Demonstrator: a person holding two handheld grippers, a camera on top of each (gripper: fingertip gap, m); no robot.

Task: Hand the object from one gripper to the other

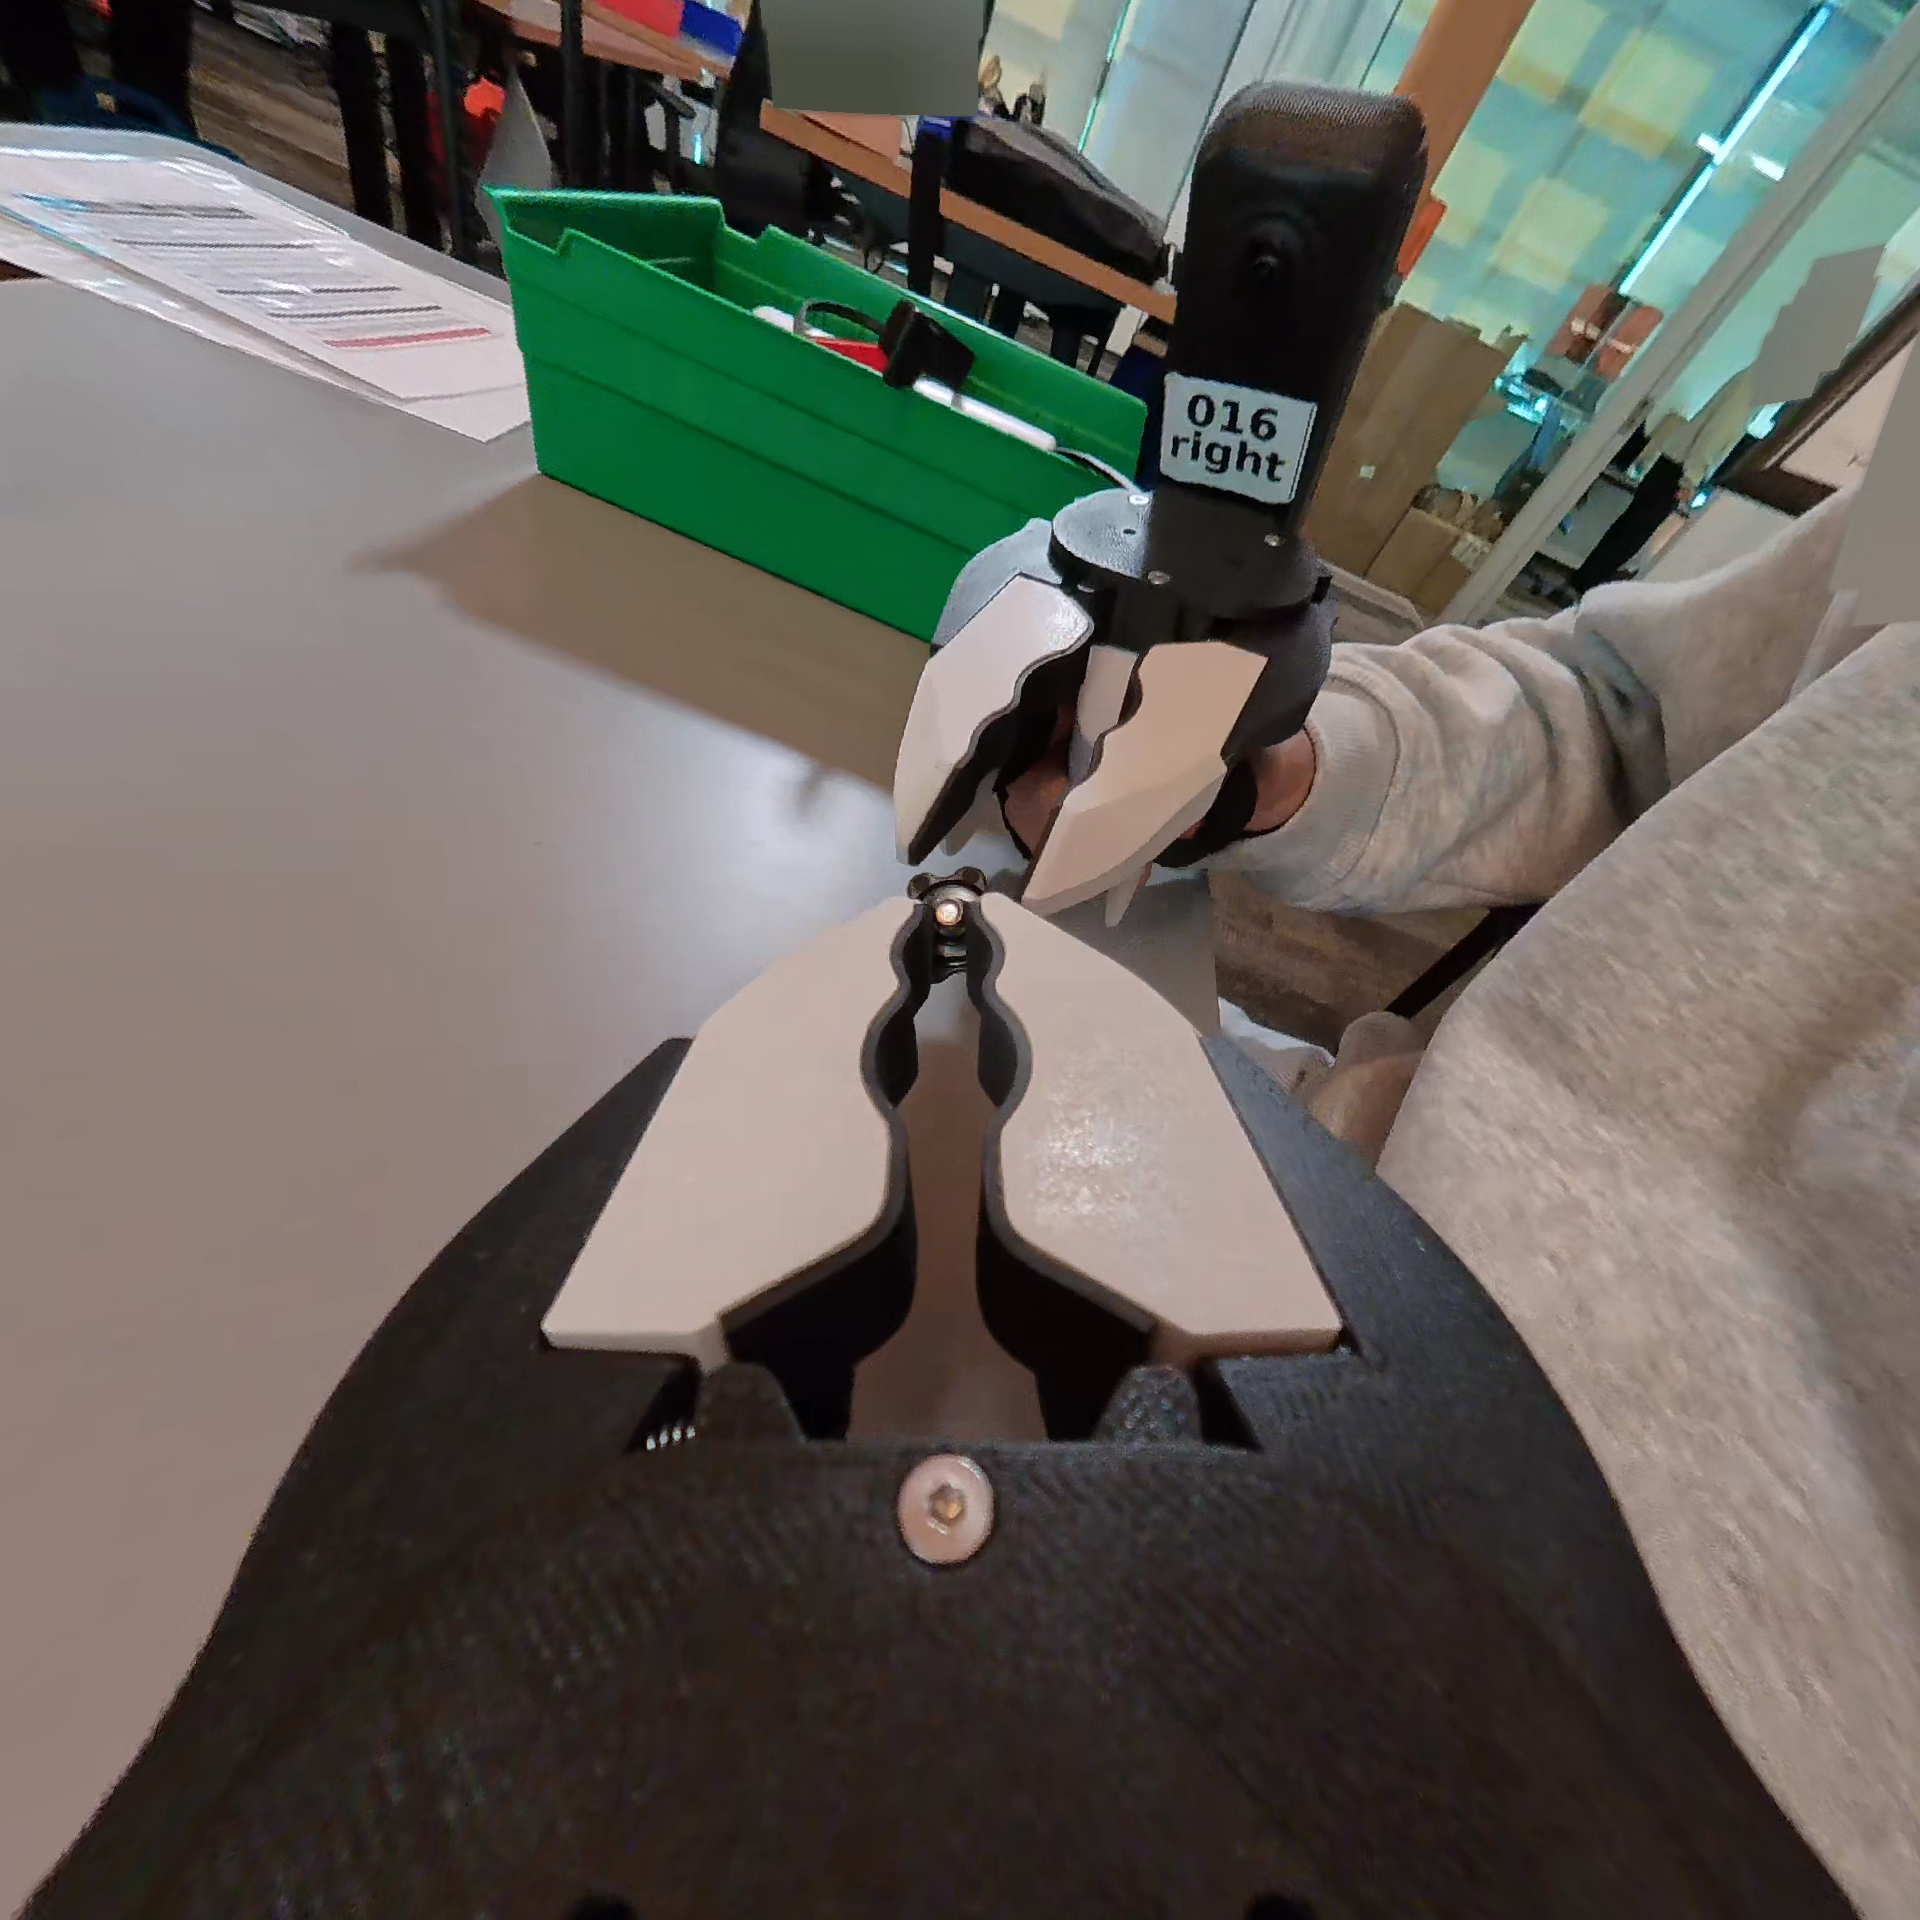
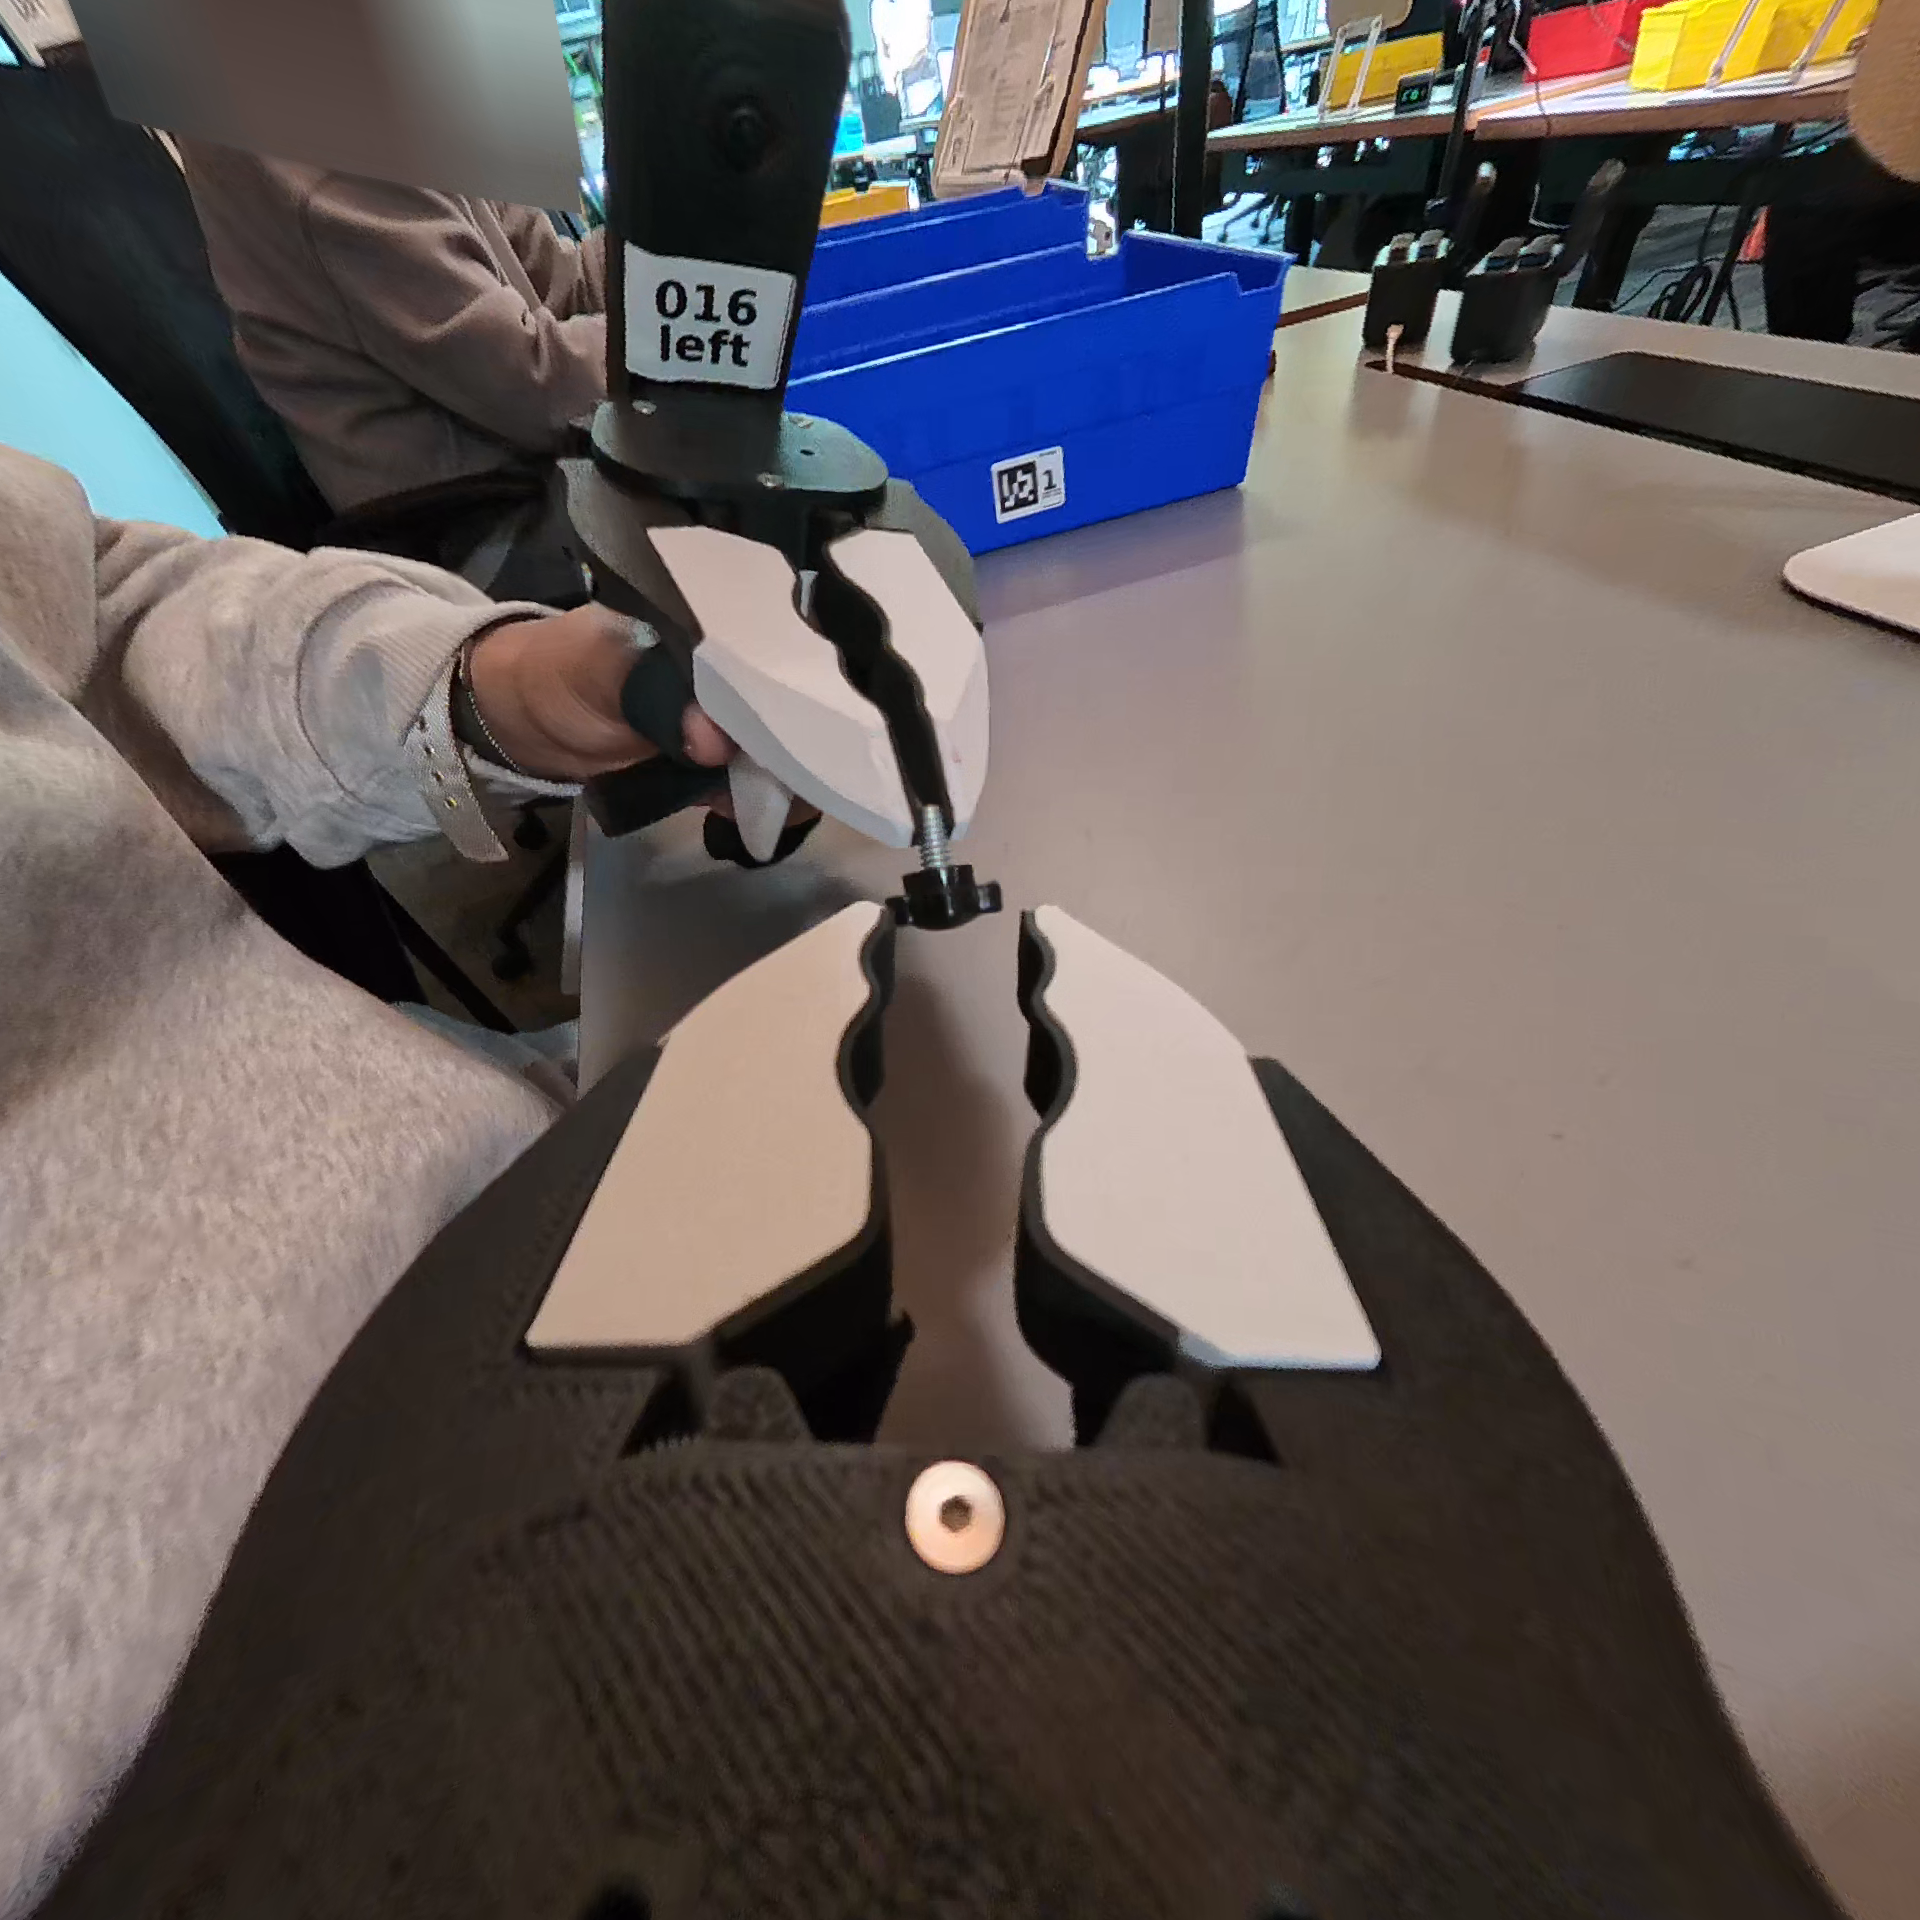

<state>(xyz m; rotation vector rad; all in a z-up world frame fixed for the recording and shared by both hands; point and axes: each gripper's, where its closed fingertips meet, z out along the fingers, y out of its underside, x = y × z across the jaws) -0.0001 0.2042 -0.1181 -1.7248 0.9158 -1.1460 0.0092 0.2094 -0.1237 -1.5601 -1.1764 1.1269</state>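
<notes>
A small thumb screw (image 2: 945, 883) with a black knob head and a silver threaded shaft is held in the air over the grey table (image 2: 1455, 831). My left gripper (image 2: 932, 823) is shut on the shaft, and the knob sticks out past its tips. In the left wrist view the screw (image 1: 947, 894) shows at my left gripper's (image 1: 948, 920) tips. My right gripper (image 2: 956, 920) is open, with its fingertips on either side of the knob, the left one at the knob's edge. It faces the left gripper tip to tip and also shows in the left wrist view (image 1: 977, 878).
A green bin (image 1: 779, 436) with cables in it and a printed sheet (image 1: 260, 281) lie on the far side of the table. A blue bin (image 2: 1039, 395), a black mat (image 2: 1714, 416) and a white object (image 2: 1860, 582) are on the other side. A seated person (image 2: 395, 312) is behind. Left and right tips are no more than a few centimetres apart.
</notes>
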